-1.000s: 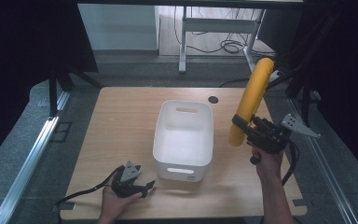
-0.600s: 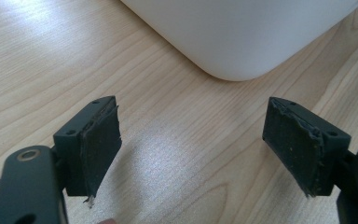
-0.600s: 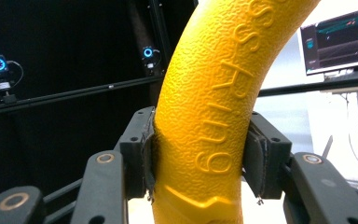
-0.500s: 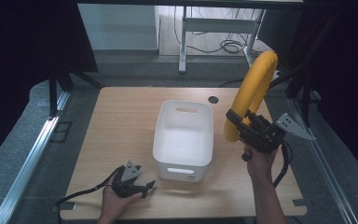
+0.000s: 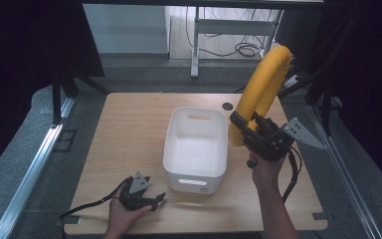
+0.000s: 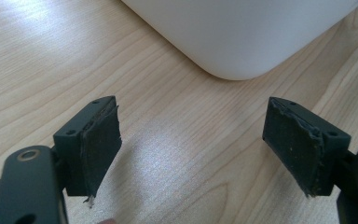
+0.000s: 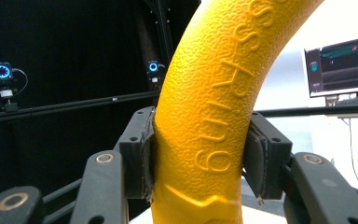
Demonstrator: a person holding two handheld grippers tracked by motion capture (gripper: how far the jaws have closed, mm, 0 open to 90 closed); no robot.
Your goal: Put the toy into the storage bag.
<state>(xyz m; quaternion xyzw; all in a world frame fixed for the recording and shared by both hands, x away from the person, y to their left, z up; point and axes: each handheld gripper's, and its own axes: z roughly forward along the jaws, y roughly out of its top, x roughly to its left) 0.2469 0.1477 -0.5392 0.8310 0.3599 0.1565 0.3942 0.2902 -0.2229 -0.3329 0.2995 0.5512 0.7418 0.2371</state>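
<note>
Desk carries a tub at its middle, standing square on the surface. Left gripper rests on the desk at the near edge, left of the tub, jaws toward the tub's near left corner, just short of it. Right gripper hangs above the desk right of the tub, its jaws on a curved foam tube. Tube rises far and rightward, above the desk's far right.

**Readable text: one embossed word**

Yellow foam tube: raised lettering runs along its curved side, partly legible, seemingly "…ssyung", first letters cut off at top. Monitor behind: graph lines, too small to read.
</note>
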